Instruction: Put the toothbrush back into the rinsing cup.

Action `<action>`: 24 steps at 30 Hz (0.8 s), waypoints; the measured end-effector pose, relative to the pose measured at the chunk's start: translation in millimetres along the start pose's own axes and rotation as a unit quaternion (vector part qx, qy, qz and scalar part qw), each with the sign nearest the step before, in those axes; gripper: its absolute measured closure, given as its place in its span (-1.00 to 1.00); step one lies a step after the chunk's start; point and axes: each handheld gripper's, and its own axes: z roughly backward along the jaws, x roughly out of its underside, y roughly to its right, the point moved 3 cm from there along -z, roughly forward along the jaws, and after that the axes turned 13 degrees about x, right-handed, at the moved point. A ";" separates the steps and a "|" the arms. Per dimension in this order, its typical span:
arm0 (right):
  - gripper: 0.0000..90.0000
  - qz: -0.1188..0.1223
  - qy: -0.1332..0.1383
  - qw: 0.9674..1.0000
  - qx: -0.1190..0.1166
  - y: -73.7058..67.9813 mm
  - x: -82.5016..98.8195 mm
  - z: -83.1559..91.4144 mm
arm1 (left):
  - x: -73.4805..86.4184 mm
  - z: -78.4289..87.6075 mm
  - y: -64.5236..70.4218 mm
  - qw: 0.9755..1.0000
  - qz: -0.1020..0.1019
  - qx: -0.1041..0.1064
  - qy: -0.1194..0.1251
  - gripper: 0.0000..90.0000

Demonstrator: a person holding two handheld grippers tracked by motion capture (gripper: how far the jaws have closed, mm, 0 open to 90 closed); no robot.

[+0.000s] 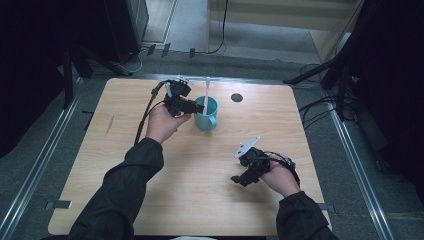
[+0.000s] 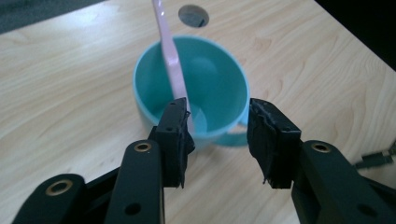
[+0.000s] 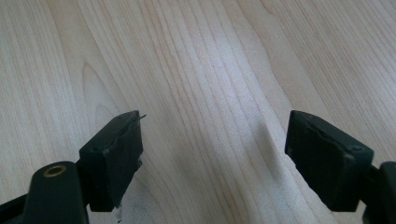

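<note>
Standing in a teal mug (image 1: 207,114), a pink toothbrush (image 1: 207,95) leans against the rim with its head end up and its lower end down inside the cup. The mug sits on the far middle of the wooden table (image 1: 150,200), near a small dark round hole (image 1: 236,97) in the tabletop.

The left gripper (image 1: 192,106) hovers just beside the mug on its left. In the left gripper view its 2 jaws stand apart, the toothbrush (image 2: 172,70) rising right next to the left one and the mug (image 2: 140,100) rim behind both. Whether that pad touches the handle cannot be told; nothing is squeezed between the jaws.

The right gripper (image 1: 239,179) rests low near the right front of the table, well apart from the mug, with its grey three-cornered plate on top. In the right gripper view its 2 jaws are spread wide over bare wood grain with nothing between them.

No brand, label or writing can be read on the mug, the toothbrush or the grippers.
</note>
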 end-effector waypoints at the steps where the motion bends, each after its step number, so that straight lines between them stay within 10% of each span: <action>1: -0.58 0.001 0.000 1.000 0.000 0.0 0.0 -0.1 | 4.5 5.1 -0.4 1.000 -0.002 -0.004 -0.002 0.27; 17: -0.58 0.004 -0.007 1.000 0.003 -1.0 0.7 -0.6 | 58.2 47.4 -3.3 1.000 0.009 0.009 0.011 0.06; 24: -0.58 0.004 -0.007 1.000 0.005 -1.9 0.7 -0.7 | 78.9 46.3 -1.9 1.000 -0.004 0.002 -0.022 0.02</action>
